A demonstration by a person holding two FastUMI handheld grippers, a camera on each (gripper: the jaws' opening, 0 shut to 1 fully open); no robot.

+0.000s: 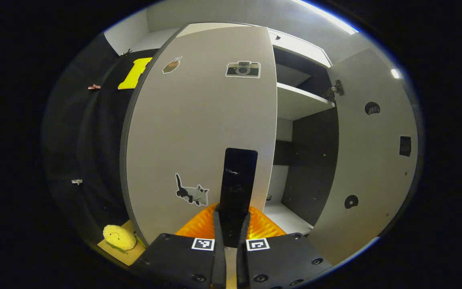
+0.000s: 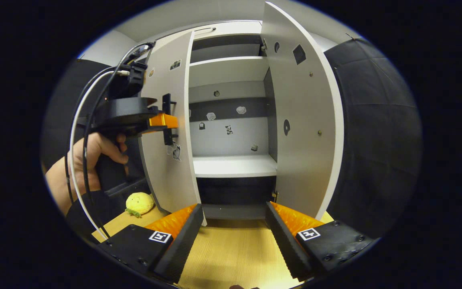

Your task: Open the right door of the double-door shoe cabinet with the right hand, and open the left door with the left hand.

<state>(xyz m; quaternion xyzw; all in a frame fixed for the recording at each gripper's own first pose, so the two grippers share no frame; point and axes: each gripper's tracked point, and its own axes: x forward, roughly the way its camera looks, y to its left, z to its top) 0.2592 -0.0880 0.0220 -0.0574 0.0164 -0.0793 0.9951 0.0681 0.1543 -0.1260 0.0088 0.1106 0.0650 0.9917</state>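
White and smooth, the shoe cabinet (image 2: 231, 164) stands on a pale wooden floor (image 2: 231, 249), with its right door (image 2: 303, 132) swung wide and its left door (image 1: 203, 132) partly open. The left gripper (image 1: 232, 228) pinches the flat black handle (image 1: 237, 184) on the left door between both fingers. The right gripper (image 2: 231, 237) has its ridged fingers (image 2: 285, 237) spread apart, holding nothing, and a soft yellow toy (image 2: 138, 203) sits by the cabinet.

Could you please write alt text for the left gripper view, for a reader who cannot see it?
The left gripper is shut on the handle of the cabinet's left door, which carries camera and cat stickers. The right door stands wide open, showing shelves inside; a yellow plush toy lies at lower left.
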